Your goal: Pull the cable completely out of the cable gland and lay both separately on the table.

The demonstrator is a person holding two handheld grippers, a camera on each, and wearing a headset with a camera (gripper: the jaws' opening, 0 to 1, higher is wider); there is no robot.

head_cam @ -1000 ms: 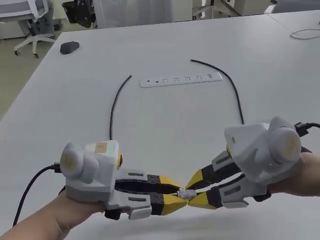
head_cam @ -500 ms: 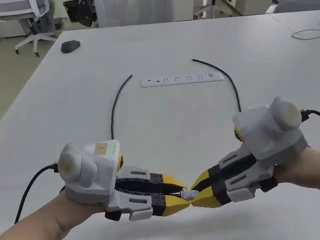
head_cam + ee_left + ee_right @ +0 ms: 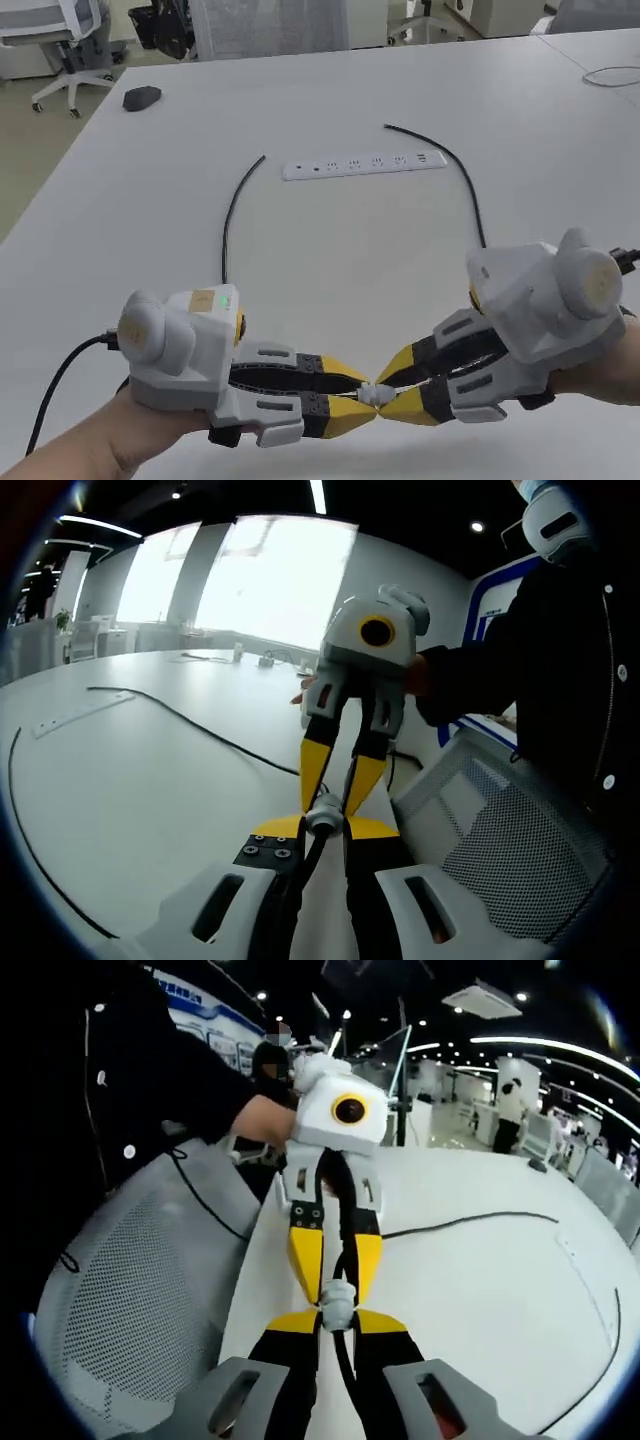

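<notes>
A: Where is the cable gland (image 3: 372,395) found, and how is it held?

B: It is seen at 6 o'clock in the head view, close to the near edge of the table (image 3: 330,260); the left gripper (image 3: 357,396) is set at its 9 o'clock and the right gripper (image 3: 393,394) at its 3 o'clock; both pairs of jaws are drawn together at the gland, tip to tip; which pair is pinched on the body and which on the wire cannot be told.

A: And the cable (image 3: 228,215)?

B: It is threaded through the gland; black lengths are seen between both pairs of jaws in the gripper views; on the table two strands are laid out, ending toward 11 and 1 o'clock, either side of a power strip (image 3: 365,163) at 12 o'clock.

A: How is it expected to handle?

B: The gland is judged small, light, rigid and smooth, so it may be squirted out if pinched on a rounded part; the flats of its nut are to be preferred; the cable is judged thin and limp, with a rubbery jacket likely held fast by the seal; it is best taken just beside the gland and drawn straight along the gland's axis; a hold taken far off would be spent on stretch and bending.
</notes>
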